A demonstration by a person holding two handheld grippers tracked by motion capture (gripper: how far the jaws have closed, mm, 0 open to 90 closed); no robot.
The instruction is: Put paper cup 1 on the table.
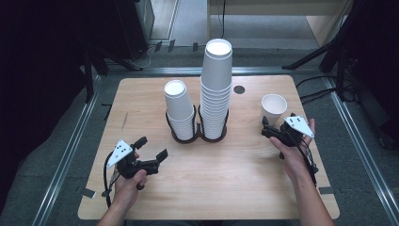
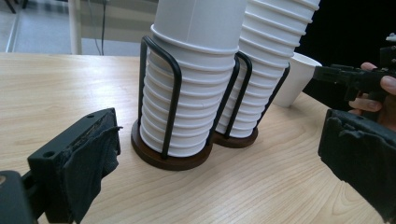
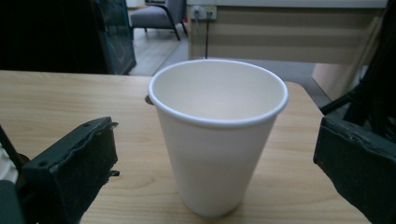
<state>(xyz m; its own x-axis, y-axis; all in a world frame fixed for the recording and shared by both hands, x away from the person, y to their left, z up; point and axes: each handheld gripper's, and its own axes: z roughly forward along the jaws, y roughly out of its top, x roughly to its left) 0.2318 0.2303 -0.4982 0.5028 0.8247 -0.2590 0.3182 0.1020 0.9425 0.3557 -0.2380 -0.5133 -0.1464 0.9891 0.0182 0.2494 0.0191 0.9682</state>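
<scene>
A single white paper cup (image 1: 274,108) (image 3: 217,135) stands upright and empty on the right part of the wooden table (image 1: 221,188). My right gripper (image 1: 265,127) (image 3: 215,158) is open just on the near side of it, one jaw to each side, neither touching it. Two stacks of white cups, a short one (image 1: 179,110) (image 2: 187,93) and a tall one (image 1: 216,89) (image 2: 266,56), sit in a black wire double holder (image 1: 193,136) (image 2: 168,158) at the table's middle. My left gripper (image 1: 152,147) (image 2: 219,154) is open and empty, in front of the holder to its left.
A dark round hole (image 1: 239,89) lies in the tabletop behind the tall stack. Metal rails (image 1: 70,150) run along both sides of the table, and black stand legs (image 1: 329,56) rise at the back right. Bare wood stretches between the two hands.
</scene>
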